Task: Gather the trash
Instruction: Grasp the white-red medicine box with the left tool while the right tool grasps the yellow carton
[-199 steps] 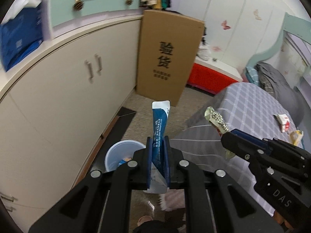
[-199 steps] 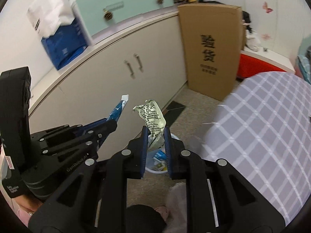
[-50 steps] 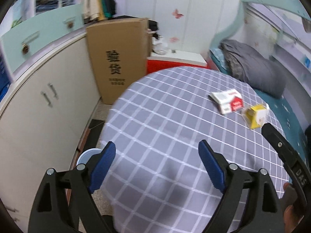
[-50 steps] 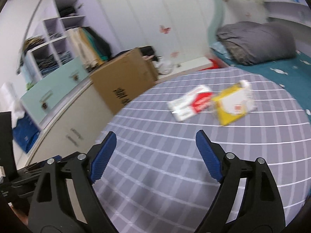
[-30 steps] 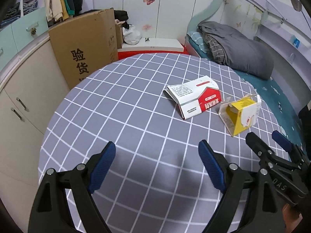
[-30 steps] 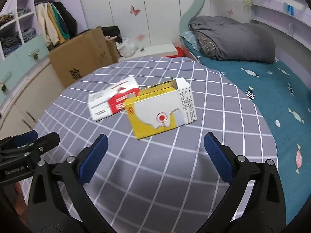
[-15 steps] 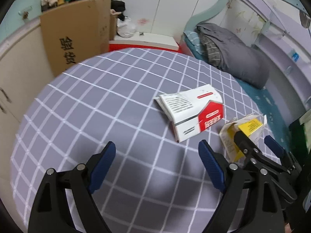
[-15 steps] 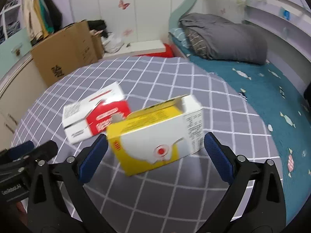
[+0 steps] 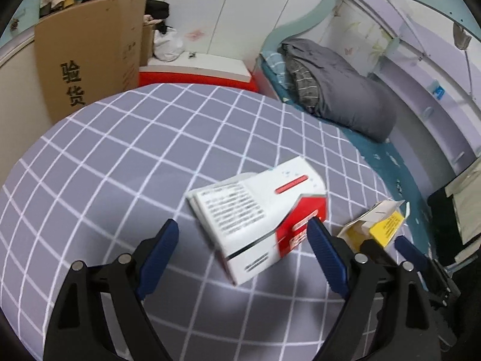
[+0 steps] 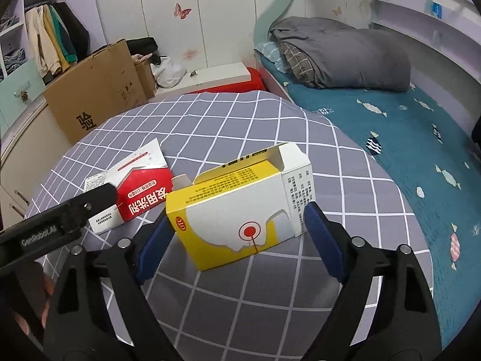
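A red-and-white medicine box (image 9: 258, 213) lies on the grey checked tabletop (image 9: 120, 156). My left gripper (image 9: 243, 249) is open, its jaws on either side of the box's near end, not gripping it. A yellow-and-white box (image 10: 240, 213) with an open flap lies to its right. My right gripper (image 10: 237, 237) is open with the yellow box between its jaws. The red box also shows in the right wrist view (image 10: 135, 192), with the left gripper's arm (image 10: 54, 222) in front of it. The yellow box shows in the left wrist view (image 9: 375, 225).
A tall cardboard box (image 9: 87, 51) stands beyond the table on the left. A bed with a teal sheet (image 10: 421, 138) and a folded grey quilt (image 10: 339, 51) runs along the right. White cupboards (image 10: 9, 150) are at the far left.
Both grippers let go of earlier wrappers and swung from the bin to the table. In the last second each moved closer, so the boxes now sit between their open jaws.
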Motion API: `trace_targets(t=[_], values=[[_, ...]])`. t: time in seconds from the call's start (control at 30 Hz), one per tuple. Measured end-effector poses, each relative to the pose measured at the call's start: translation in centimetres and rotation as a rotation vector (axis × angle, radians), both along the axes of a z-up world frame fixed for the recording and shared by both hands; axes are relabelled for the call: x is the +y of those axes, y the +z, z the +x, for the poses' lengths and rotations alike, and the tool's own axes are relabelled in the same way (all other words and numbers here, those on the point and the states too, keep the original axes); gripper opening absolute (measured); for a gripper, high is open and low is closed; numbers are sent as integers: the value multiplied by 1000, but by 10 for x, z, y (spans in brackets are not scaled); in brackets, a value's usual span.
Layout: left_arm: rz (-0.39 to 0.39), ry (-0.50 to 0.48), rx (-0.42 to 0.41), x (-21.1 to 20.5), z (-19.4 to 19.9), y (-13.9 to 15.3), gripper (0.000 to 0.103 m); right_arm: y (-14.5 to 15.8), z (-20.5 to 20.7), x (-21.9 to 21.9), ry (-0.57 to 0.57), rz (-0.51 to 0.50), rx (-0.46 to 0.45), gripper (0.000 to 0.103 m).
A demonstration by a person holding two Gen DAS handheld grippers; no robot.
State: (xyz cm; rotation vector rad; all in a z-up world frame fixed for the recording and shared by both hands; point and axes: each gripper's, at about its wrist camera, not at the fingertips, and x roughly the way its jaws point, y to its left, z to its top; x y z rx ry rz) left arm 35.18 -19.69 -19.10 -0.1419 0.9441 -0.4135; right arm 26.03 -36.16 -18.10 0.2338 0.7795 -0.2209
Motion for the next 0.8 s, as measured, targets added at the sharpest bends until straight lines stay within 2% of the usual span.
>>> trace_targets(t=[0.07,0.13,0.17,0.23,0.3,0.37,0.4,0.6,0.67,0.8], values=[[6,-5,-16,-3,1,-1,85,-1,1,-1,0,9,5,75],[44,-8,-39,-9,1,-1,72,-2,3,-2,3,20,8,67],[65,-9,-49,-11,1,-1,68,-3,3,-4,1,23,11,62],[78,-16,-55,-12,0,-1,66,-4,5,-5,2,29,17,60],[68,-16,-49,-10,-1,0,50,-4,5,-5,-1,32,16,57],[47,-12,-34,-6,-1,-1,33,-3,4,-3,-5,33,9,42],[37,-10,-28,-3,-1,-1,30,-3,3,-3,-7,34,8,39],[-35,-2,-6,10,-7,1,14,-1,-3,-7,-15,52,-21,23],[-52,-2,-10,13,-12,4,12,1,-7,-7,-11,58,-35,16],[-69,-2,-43,20,-27,10,10,3,-13,-7,13,96,-55,13]])
